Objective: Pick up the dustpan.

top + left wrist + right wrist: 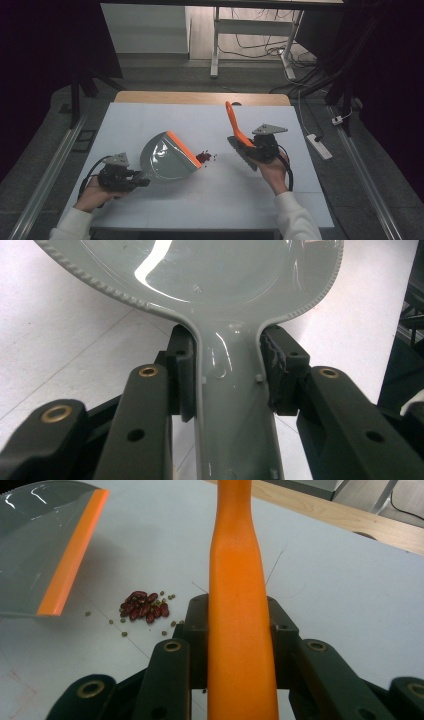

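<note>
On the white desk [150, 200], the sweeping step is set up but not begun: a small heap of red beans [204, 157] with a few loose green grains lies just beside the orange lip of the grey dustpan [165, 160], not yet inside it. The left gripper [134, 181] has its fingers [181, 375] closed on the dustpan handle, one on each side, holding the pan low with its lip facing the heap. The right gripper [255, 149] has its fingers [197, 630] clamped around the orange brush [234, 125], whose handle points up and away from the person; the grey bristle end sits near the desk, to the right of the beans and apart from them. The next move calls for bringing the bristles down behind the heap on its right side and drawing them toward the lip, while the left gripper keeps the lip pressed flat so that no beans slip underneath. Scattered grains need a second, wider pass.
</note>
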Tool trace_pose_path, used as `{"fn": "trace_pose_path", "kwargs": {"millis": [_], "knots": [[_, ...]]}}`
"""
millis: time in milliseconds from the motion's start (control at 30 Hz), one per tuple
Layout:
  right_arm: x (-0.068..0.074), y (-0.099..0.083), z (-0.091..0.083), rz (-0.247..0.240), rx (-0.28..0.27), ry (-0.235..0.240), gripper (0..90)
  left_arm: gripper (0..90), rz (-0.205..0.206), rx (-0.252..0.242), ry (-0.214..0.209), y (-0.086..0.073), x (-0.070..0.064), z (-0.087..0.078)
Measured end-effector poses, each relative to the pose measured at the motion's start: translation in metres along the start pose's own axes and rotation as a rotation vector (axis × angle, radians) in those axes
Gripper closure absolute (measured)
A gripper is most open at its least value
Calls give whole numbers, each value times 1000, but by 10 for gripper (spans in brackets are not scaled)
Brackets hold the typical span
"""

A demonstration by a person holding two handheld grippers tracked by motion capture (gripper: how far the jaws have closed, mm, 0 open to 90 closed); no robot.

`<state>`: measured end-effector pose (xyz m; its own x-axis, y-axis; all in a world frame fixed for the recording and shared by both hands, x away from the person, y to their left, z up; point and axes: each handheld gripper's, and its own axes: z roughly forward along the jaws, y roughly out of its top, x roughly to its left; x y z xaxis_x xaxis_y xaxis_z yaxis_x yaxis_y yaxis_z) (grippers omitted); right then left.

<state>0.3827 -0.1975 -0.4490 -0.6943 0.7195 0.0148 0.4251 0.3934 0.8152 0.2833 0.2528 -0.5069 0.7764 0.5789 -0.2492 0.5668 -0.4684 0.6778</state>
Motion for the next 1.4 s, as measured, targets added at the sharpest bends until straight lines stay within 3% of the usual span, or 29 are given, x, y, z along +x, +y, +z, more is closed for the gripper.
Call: {"fn": "trace_pose_path", "kwargs": {"millis": [467,1167,1400], "knots": [[2,6,21,-6,20,20,702,617,33,89,-40,-3,-1,-12],[6,12,50,-12,35,41,702,617,66,192,-85,-8,-4,-7],[9,13,58,-25,47,44,701,616,62,202,-83,-9,-4,-4]]}}
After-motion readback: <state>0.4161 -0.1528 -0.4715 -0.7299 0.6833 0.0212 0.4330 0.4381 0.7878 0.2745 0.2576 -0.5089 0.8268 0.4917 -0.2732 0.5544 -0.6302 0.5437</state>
